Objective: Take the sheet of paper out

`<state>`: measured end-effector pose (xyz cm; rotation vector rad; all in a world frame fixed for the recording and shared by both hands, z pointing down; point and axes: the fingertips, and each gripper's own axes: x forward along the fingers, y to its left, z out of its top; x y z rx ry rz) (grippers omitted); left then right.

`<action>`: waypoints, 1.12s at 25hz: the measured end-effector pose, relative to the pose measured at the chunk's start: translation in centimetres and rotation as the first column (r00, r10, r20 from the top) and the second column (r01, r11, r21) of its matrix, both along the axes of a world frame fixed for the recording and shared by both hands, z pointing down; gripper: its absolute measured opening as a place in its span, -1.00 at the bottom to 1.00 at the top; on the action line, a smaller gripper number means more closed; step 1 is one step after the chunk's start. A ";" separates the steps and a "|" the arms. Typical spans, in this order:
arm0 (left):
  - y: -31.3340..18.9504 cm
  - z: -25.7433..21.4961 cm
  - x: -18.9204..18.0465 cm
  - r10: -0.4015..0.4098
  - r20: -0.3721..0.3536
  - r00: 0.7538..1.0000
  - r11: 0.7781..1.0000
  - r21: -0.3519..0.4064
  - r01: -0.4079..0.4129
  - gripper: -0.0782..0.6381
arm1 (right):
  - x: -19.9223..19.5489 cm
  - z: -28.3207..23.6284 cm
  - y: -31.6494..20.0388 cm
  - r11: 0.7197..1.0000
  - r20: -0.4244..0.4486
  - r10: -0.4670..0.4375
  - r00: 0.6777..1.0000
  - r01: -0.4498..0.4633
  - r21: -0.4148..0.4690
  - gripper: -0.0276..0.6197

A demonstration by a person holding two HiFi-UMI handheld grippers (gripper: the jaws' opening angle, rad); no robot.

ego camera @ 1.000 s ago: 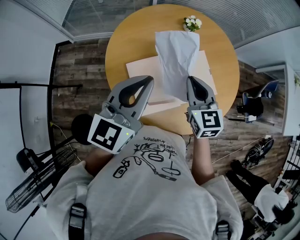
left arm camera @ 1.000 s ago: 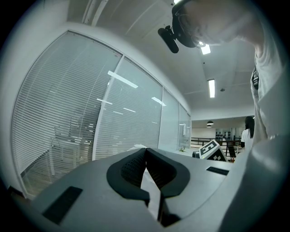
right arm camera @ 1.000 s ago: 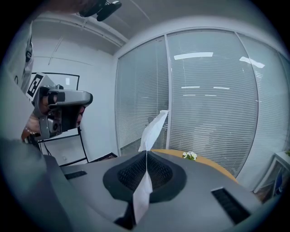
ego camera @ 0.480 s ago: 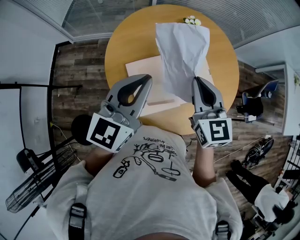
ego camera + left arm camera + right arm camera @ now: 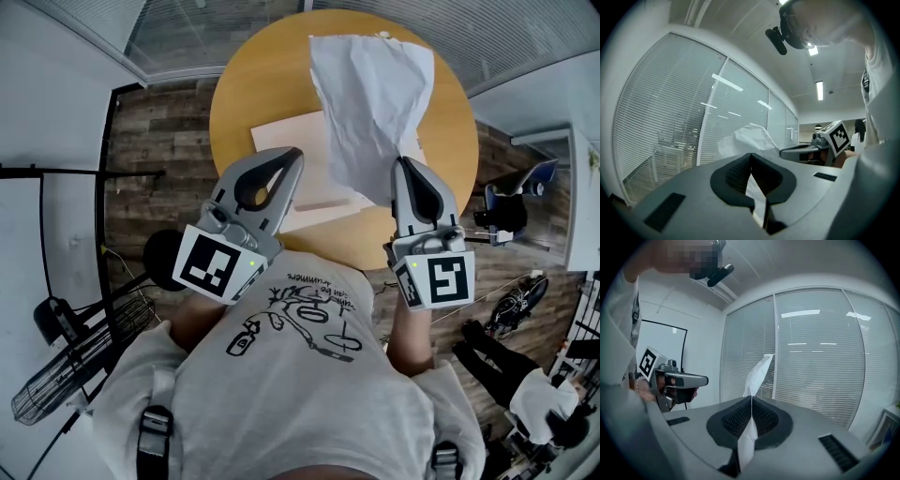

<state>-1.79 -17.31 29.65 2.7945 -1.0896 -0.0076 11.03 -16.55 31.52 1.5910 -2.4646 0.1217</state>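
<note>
A crumpled white sheet of paper (image 5: 375, 103) hangs in the air above the round wooden table (image 5: 244, 84). My right gripper (image 5: 405, 164) is shut on its lower edge. In the right gripper view the sheet (image 5: 757, 373) stands edge-on, pinched between the pads of that gripper (image 5: 751, 399). A flat white envelope (image 5: 281, 141) lies on the table. My left gripper (image 5: 289, 155) is at its near edge, jaws closed with a thin white strip between them (image 5: 751, 157). The left gripper view also shows the sheet (image 5: 747, 140) and the right gripper (image 5: 806, 151).
A small pot of white flowers (image 5: 382, 36) peeks out behind the sheet at the table's far edge. A floor fan (image 5: 75, 366) stands at the lower left. A chair (image 5: 511, 202) and another person (image 5: 525, 394) are to the right. Glass walls with blinds surround the table.
My right gripper has risen with the sheet, which now hangs higher and covers most of the flowers. The left gripper and the envelope have stayed put.
</note>
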 end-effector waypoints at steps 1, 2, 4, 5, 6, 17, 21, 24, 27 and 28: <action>0.0 0.0 0.0 0.000 0.000 1.000 1.000 0.001 0.000 -0.72 | 0.0 -0.3 0.1 1.000 0.000 0.000 1.000 0.000 0.006 -0.89; 0.0 0.0 0.0 0.000 0.001 1.000 1.000 0.001 0.000 -0.72 | 0.0 -0.6 0.2 1.000 0.001 -0.001 1.000 0.001 0.011 -0.89; 0.0 -0.1 0.1 0.000 0.000 1.000 1.000 0.002 0.000 -0.72 | 0.0 -1.0 0.3 1.000 0.004 -0.003 1.000 0.003 0.018 -0.89; -0.1 -0.1 0.1 -0.001 0.000 1.000 1.000 0.002 0.001 -0.72 | 0.0 -1.2 0.4 1.000 0.005 -0.005 1.000 0.004 0.020 -0.89; -0.1 -0.2 0.1 -0.001 0.000 1.000 1.000 0.003 0.001 -0.72 | 0.0 -1.3 0.4 1.000 0.006 -0.005 1.000 0.005 0.022 -0.89; -0.2 -0.1 -0.1 -0.003 0.000 1.000 1.000 0.004 0.003 -0.72 | -0.3 -1.6 0.5 0.999 0.007 -0.012 1.000 0.012 0.033 -0.89; 0.0 0.0 -0.2 -0.002 -0.001 1.000 1.000 0.006 0.002 -0.73 | -0.2 -1.6 0.6 0.999 0.005 -0.010 1.000 0.010 0.035 -0.89; 0.1 -0.1 -0.3 -0.002 -0.002 1.000 1.000 0.006 0.002 -0.72 | -0.3 -1.6 0.6 0.999 0.007 -0.009 1.000 0.009 0.035 -0.89; 0.1 -0.1 -0.3 -0.002 -0.004 1.000 1.000 0.006 0.002 -0.72 | -0.4 -1.7 0.6 0.999 0.007 -0.010 1.000 0.009 0.035 -0.89; 0.1 -0.1 -0.2 -0.002 -0.004 1.000 1.000 0.006 0.002 -0.72 | -0.3 -1.6 0.6 0.999 0.008 -0.010 1.000 0.010 0.034 -0.89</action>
